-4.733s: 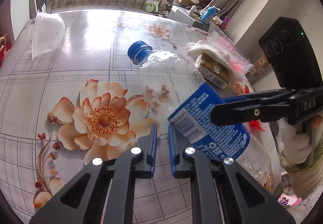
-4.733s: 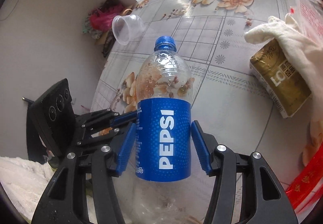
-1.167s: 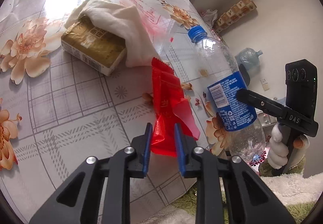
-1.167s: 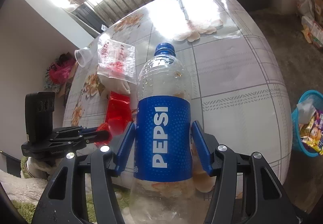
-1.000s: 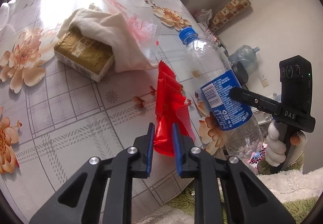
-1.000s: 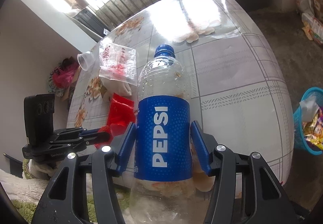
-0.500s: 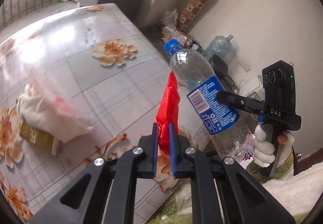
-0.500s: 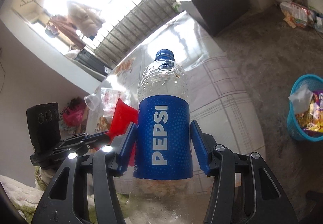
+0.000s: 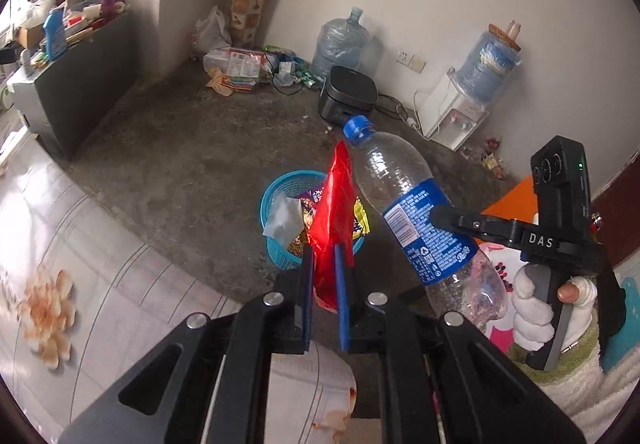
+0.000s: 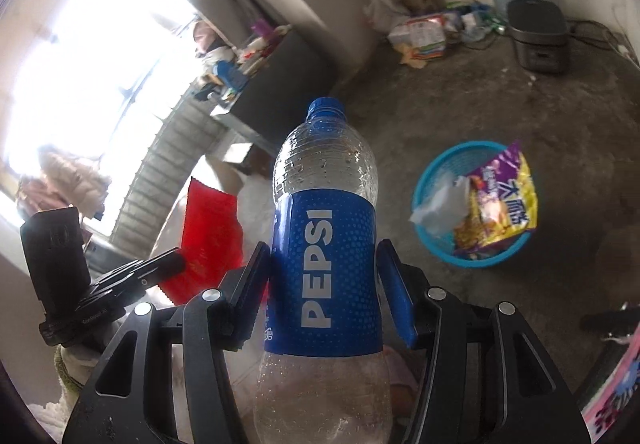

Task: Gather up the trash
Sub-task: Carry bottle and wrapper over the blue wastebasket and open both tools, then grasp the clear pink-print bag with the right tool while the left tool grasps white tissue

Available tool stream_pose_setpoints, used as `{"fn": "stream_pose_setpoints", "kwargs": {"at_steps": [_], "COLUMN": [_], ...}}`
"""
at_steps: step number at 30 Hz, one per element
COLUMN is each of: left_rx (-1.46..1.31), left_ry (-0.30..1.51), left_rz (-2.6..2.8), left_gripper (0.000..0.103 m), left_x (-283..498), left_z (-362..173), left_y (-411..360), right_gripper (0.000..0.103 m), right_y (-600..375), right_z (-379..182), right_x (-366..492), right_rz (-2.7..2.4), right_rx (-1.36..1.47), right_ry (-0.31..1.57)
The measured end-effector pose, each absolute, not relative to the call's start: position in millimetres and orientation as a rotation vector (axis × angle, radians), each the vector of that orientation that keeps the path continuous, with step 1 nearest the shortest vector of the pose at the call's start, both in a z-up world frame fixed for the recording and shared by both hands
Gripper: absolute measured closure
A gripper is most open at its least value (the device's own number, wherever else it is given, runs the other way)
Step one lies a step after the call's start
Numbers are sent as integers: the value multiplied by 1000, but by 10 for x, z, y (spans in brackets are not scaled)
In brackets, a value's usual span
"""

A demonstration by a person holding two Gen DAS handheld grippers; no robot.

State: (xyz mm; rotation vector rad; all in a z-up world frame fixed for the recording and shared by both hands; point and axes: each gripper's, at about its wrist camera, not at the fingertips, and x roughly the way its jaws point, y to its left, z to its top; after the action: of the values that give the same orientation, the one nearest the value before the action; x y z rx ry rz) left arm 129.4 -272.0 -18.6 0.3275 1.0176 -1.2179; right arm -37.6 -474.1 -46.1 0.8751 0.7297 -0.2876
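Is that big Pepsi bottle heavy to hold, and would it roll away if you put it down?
Probably light: the bottle looks empty, clear right through. It would likely roll if laid on its side, since its body is round and smooth. The right gripper holds it around the label, and thin plastic like this may dent if squeezed hard.

A glossy clear plastic bottle with a blue label (image 10: 324,276), a shiny red plastic wrapper (image 9: 334,220), and a blue perforated plastic basket (image 9: 276,196) on rough, matt grey concrete floor (image 9: 192,164).
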Motion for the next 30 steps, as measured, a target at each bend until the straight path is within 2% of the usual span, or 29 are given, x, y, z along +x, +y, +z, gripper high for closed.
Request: {"fn": "stream_pose_setpoints", "kwargs": {"at_steps": [6, 8, 9, 10, 11, 18, 30], "left_rx": [462, 478, 463, 447, 444, 397, 281], "left_ry": [1100, 1099, 1097, 1091, 1083, 1070, 964], "left_rz": [-1201, -1179, -1179, -1159, -1129, -1145, -1166], "left_gripper": [93, 87, 70, 48, 42, 42, 42], "left_x": [1487, 1578, 1642, 1711, 1738, 1843, 1596], "left_z": [-708, -855, -942, -1034, -1099, -1111, -259], "left_y": [-3767, -4049, -4181, -4300, -4364, -4297, -3463], "right_gripper": [50, 47, 46, 45, 45, 45, 45], "right_y": [-5265, -5502, -5618, -5717, -5807, -5825, -5300], "right_z": [-912, -1094, -1212, -1286, -1368, -1470, -1217], "right_x": [-157, -19, 76, 52, 79, -35, -251], "right_rz": [-403, -455, -475, -492, -525, -589, -590], "right_rx": [985, 1014, 1008, 1006, 1003, 1016, 895], "right_ry": [788, 802, 816, 827, 843, 802, 808]}}
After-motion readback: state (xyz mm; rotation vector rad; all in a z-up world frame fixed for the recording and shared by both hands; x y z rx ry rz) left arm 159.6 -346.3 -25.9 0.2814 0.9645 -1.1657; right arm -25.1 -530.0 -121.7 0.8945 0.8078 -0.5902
